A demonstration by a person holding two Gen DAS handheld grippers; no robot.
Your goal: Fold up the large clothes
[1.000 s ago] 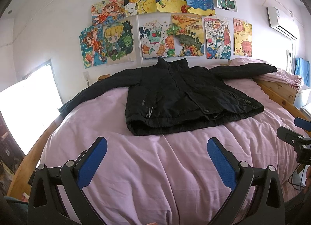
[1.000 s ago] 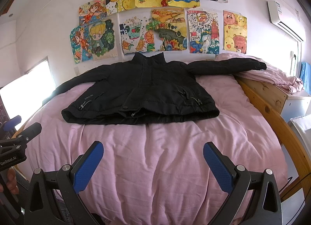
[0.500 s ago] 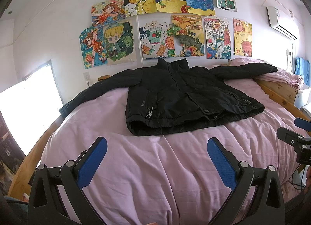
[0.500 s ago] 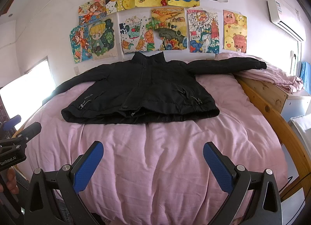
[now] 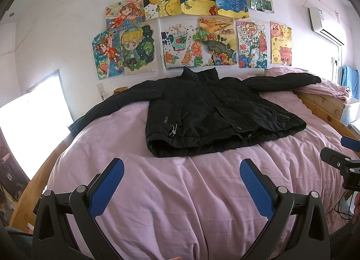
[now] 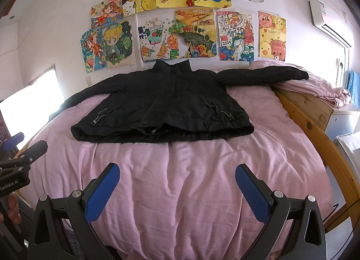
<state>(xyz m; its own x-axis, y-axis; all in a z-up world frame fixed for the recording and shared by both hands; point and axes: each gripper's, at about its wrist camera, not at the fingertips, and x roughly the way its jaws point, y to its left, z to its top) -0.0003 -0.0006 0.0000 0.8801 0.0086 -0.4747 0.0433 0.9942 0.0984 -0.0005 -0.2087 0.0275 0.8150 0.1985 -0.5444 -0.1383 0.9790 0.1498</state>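
On the pink duvet (image 5: 180,192), a black jacket (image 5: 213,120) is laid flat, sleeves spread, collar toward the wall. Nothing is seen to have shifted over the last second. Short of the jacket's hem, the left gripper (image 5: 182,183) and right gripper (image 6: 177,185) are held spread, empty; folding is judged not yet begun.

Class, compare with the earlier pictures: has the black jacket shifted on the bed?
No. The black jacket keeps its place: its collar sits under the same wall drawings in both views.
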